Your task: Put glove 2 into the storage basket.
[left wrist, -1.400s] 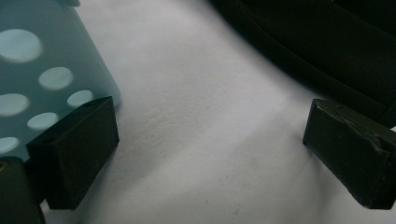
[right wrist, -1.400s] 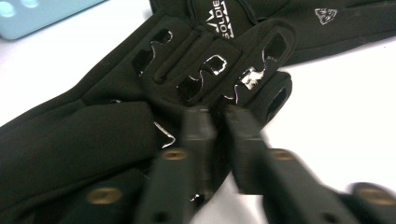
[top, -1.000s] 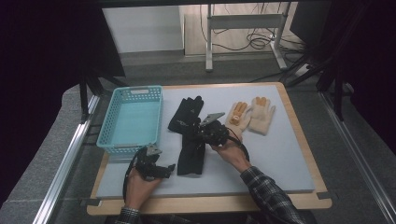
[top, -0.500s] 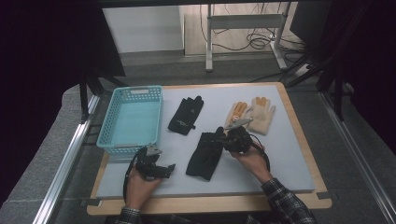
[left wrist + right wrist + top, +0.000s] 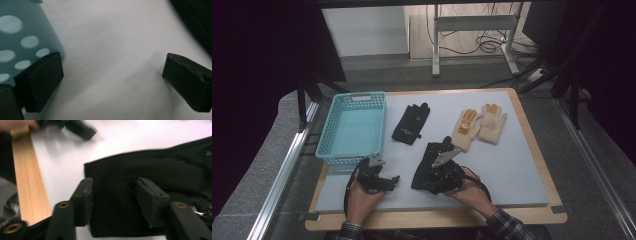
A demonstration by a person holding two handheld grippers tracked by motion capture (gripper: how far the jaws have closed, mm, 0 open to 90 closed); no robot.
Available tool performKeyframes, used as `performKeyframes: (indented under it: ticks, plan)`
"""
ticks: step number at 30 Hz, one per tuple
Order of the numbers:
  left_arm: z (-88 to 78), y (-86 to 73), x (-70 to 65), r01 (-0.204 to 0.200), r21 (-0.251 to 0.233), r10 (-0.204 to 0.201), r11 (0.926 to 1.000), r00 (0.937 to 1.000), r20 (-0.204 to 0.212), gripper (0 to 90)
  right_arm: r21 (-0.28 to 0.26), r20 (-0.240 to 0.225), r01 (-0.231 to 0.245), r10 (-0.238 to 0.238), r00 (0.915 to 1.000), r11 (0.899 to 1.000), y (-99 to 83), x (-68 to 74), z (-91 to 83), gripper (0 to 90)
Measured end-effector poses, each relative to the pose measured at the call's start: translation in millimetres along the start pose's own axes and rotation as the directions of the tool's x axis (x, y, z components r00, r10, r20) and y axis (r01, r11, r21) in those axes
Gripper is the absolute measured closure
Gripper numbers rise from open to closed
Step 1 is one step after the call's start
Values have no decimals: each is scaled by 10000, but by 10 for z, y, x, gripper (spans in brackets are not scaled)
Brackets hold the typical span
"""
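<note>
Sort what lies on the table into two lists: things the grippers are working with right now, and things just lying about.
In use:
- right gripper
- near black fabric glove, between its jaws

Lying about:
- far black fabric glove
- pair of cream and orange knitted gloves
- turquoise plastic basket
- left gripper, open over bare mat

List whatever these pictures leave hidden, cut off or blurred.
- High view: the near black glove's cuff lies under the right tool.
- Right gripper view: blur leaves it unclear whether that tool pinches the glove.
- Left gripper view: the blue basket is cut by the frame edge beside the open left tool.
</note>
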State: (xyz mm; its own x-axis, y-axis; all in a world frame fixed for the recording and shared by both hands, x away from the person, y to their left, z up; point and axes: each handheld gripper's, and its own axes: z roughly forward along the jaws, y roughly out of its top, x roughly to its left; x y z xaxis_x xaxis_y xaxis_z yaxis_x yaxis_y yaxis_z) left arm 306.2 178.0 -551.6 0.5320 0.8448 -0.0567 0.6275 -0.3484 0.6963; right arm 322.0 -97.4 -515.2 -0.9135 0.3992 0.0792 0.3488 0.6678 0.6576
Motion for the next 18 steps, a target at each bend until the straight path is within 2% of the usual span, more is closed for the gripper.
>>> performKeyframes:
  ticks: [2,3,4,6,7,10,13,14,16,17,18]
  plan:
    - [0,0,0,-7,5,7,10000,10000,-1,36,356,385,411,-424,9984,9985,-49,69,53,454]
    - [0,0,0,-8,8,8,10000,10000,-3,36,335,767,745,-769,9941,9967,-74,111,68,520]
    - [0,0,0,-12,10,12,10000,10000,-4,36,285,1177,1207,-1232,9854,9923,-89,146,67,639]
    - [0,0,0,-10,9,10,10000,10000,-2,36,349,1276,1350,-1384,9821,9902,-84,173,44,829]
    - [0,0,0,-6,7,6,10000,10000,-1,36,366,1212,1318,-1353,9834,9906,-81,179,26,846]
    - [0,0,0,-3,3,3,10000,10000,0,37,597,1063,1326,-1384,9847,9894,-84,159,-36,855]
    - [-2,0,3,-41,37,41,10000,10000,-1,37,658,795,1017,-1068,9911,9926,-143,111,-150,846]
    - [-2,1,4,-41,37,41,10000,10000,-1,36,668,541,852,-889,9946,9941,-164,88,-178,822]
    - [0,0,1,2,4,-2,10000,10000,4,36,395,-55,505,-503,9987,9979,-179,47,-230,663]
    - [0,0,0,1,6,-1,10000,10000,2,36,178,-261,353,-348,9991,9992,-165,16,-262,618]
    - [0,0,0,3,7,-3,10000,10000,4,36,58,-268,325,-324,9991,9995,-149,-3,-281,590]
